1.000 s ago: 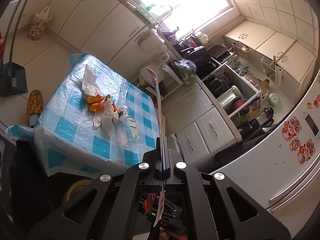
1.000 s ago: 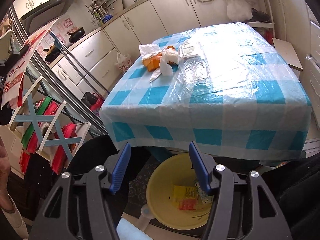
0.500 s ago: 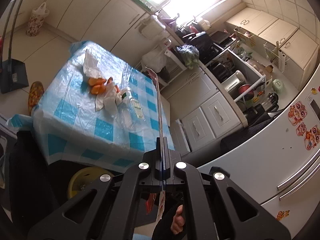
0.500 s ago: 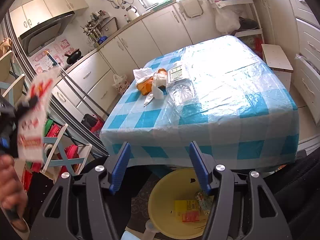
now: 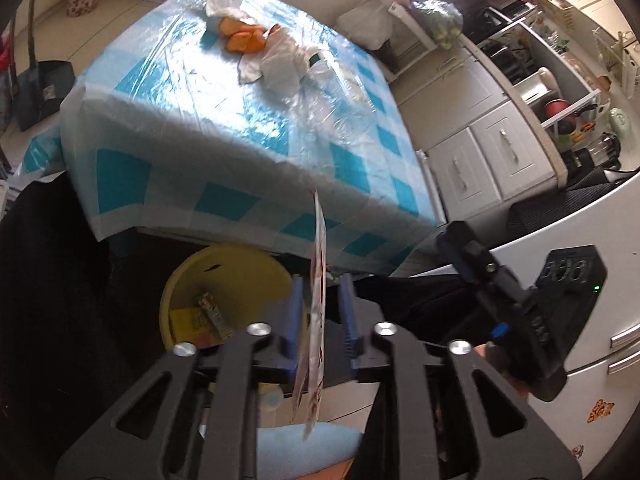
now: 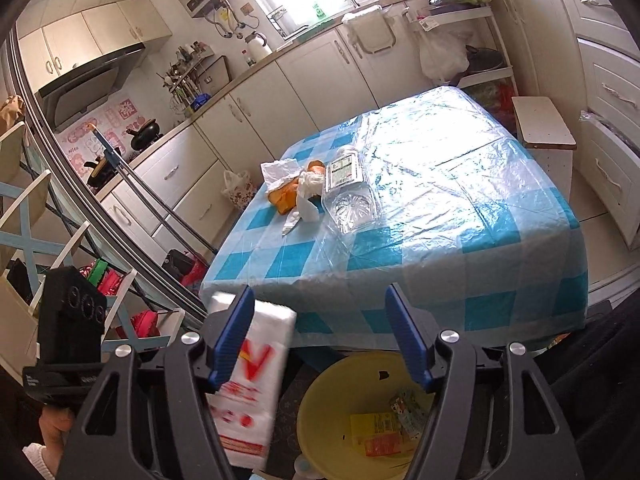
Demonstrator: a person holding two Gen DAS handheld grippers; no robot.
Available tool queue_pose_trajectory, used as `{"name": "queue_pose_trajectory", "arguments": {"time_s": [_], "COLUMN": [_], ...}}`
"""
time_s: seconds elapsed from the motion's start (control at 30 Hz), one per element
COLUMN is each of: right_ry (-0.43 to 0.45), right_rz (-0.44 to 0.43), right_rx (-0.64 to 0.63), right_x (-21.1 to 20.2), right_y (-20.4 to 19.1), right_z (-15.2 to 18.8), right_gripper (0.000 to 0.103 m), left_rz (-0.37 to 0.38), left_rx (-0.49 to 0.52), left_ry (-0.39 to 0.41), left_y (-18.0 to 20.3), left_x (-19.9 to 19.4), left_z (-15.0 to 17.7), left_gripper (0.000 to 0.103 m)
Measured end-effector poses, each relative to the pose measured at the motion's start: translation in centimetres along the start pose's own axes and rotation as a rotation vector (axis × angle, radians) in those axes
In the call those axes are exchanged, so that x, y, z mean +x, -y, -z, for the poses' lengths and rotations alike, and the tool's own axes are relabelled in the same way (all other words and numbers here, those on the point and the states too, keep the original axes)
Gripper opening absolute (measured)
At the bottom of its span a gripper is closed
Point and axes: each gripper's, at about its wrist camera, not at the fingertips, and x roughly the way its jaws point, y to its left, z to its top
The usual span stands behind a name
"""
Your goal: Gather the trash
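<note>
My left gripper (image 5: 321,296) points down at the yellow bin (image 5: 224,272) under the table edge. Its jaws are opening, and a flat white wrapper with red print (image 5: 320,240) stands edge-on between the blue pads, clear of both. From the right wrist the same wrapper (image 6: 252,380) looks blurred, just left of the bin (image 6: 332,400). My right gripper (image 6: 320,312) hangs above the bin, its jaws opening with nothing between them. Orange peels (image 6: 284,196), crumpled tissue (image 6: 308,196) and a clear plastic bottle (image 6: 348,196) lie on the blue checked table (image 6: 440,240).
Yellow and red wrappers (image 6: 376,424) lie in the bin. White cabinets (image 6: 320,76) line the walls, and a small stool (image 6: 544,124) stands right of the table. A rack with red items (image 6: 104,280) stands at the left. A fridge (image 5: 580,200) is at the right.
The left gripper has dropped from high over the table to just above the bin, and its jaws have parted from the wrapper. The right gripper's jaws stand slightly wider.
</note>
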Motion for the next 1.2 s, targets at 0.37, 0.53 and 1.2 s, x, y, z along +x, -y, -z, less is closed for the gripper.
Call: {"name": "queue_pose_trajectory", "arguments": {"time_s": [0.37,0.53,1.2], "right_ry": [0.022,0.032,0.066], "right_rz": [0.037,0.047,0.061], "right_rx": [-0.04,-0.047,-0.056], "right_x": [-0.3,-0.5,-1.2], "right_y": [-0.4,-0.4,-0.5], "right_z": [0.0,0.0,-0.1], "right_gripper": [0.071,0.072,0.076], "left_rz": [-0.182,-0.228,-0.322], "left_rx": [0.065,0.076,0.176], "left_ry": [0.261,0.374,0.55], "left_y": [1.5,2.4,5.8], "left_x": [-5.5,-8.9,-14.7], "left_z": [-0.1,-0.5,-0.4], "left_gripper": [0.09,0.095,0.096]}}
